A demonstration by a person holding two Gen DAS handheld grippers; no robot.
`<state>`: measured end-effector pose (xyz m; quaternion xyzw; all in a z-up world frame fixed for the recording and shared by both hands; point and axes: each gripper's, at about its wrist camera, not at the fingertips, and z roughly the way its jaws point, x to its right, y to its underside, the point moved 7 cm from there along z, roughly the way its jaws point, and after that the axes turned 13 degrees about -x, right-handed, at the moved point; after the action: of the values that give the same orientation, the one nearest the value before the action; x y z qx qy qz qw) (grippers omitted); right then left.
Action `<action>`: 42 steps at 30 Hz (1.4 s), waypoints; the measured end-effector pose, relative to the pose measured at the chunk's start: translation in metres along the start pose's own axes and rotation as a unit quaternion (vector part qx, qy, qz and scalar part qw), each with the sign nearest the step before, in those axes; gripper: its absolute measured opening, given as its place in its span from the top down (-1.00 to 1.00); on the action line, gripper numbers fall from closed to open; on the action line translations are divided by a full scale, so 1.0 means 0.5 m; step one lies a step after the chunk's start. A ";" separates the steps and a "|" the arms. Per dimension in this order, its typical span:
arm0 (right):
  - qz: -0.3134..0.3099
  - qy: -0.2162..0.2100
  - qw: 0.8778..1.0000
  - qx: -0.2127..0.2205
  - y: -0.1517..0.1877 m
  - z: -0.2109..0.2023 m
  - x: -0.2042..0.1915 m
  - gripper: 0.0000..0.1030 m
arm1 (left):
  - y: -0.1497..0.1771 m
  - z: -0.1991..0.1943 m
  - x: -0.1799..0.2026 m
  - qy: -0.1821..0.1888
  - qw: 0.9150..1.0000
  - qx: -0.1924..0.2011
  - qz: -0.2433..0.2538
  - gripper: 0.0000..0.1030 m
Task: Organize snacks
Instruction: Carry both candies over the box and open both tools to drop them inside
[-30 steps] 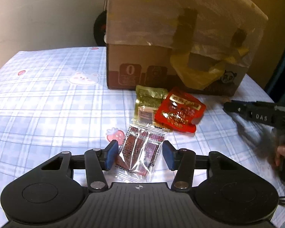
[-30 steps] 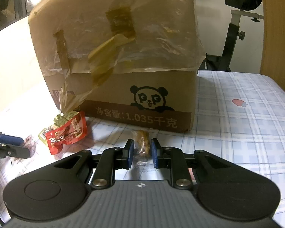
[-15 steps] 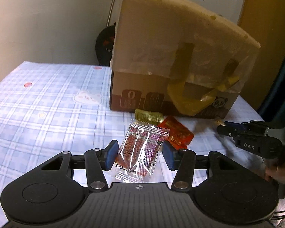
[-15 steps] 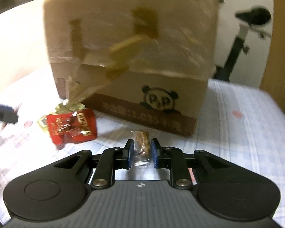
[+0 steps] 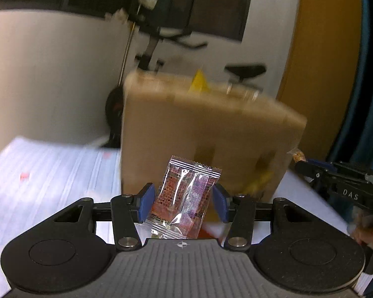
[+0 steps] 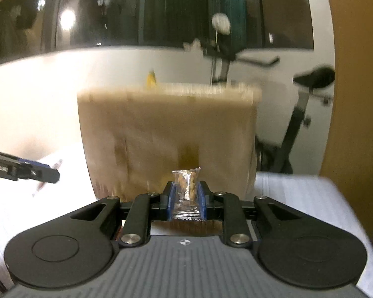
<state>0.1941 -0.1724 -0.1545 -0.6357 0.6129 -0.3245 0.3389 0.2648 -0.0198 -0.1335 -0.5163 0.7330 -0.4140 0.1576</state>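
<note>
Left gripper (image 5: 184, 200) clamped on red-patterned clear snack packet (image 5: 184, 198), held upright in air w/ blurred cardboard box (image 5: 206, 134) behind, right gripper (image 6: 185, 197) pinched on small clear nut packet (image 6: 186, 186) facing box, checked tablecloth (image 5: 49, 173) below, exercise bike (image 6: 301, 114) behind box.

Box (image 5: 206, 134) ahead of both grippers is motion-blurred; print and tape unreadable. Its base hidden behind left gripper (image 5: 184, 201) and the red packet (image 5: 184, 198) it grips. Right gripper (image 6: 186, 200) covers the box foot too. Packet lower end tucked behind gripper body. Table (image 5: 49, 173) pattern smeared. Hand (image 5: 368, 231) at right edge cut off, blurred.
</note>
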 end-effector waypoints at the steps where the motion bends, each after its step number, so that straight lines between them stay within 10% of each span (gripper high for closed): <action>1: -0.004 -0.001 1.000 0.015 -0.022 -0.012 -0.004 0.58 | -0.023 -0.009 0.003 0.007 1.000 0.012 0.002 -0.04; 9: -0.024 -0.023 0.997 0.076 -0.175 -0.033 -0.017 0.58 | -0.173 -0.032 0.030 0.021 0.997 0.070 0.017 -0.04; 16: 0.019 -0.031 0.999 0.005 -0.264 0.069 0.030 0.58 | -0.269 0.036 0.018 -0.016 0.998 0.057 0.023 -0.04; 29: 0.034 0.014 0.996 -0.080 -0.273 0.151 0.050 0.56 | -0.271 0.116 -0.006 -0.050 0.997 0.000 0.055 -0.16; 42: 0.043 0.017 0.997 -0.062 -0.260 0.117 0.053 0.41 | -0.256 0.073 -0.037 -0.062 0.997 0.008 0.040 -0.30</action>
<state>0.3165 -0.1946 -0.0795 -0.6229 0.6646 -0.2814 0.3018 0.3769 -0.0357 -0.0608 -0.5098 0.7387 -0.3804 0.2231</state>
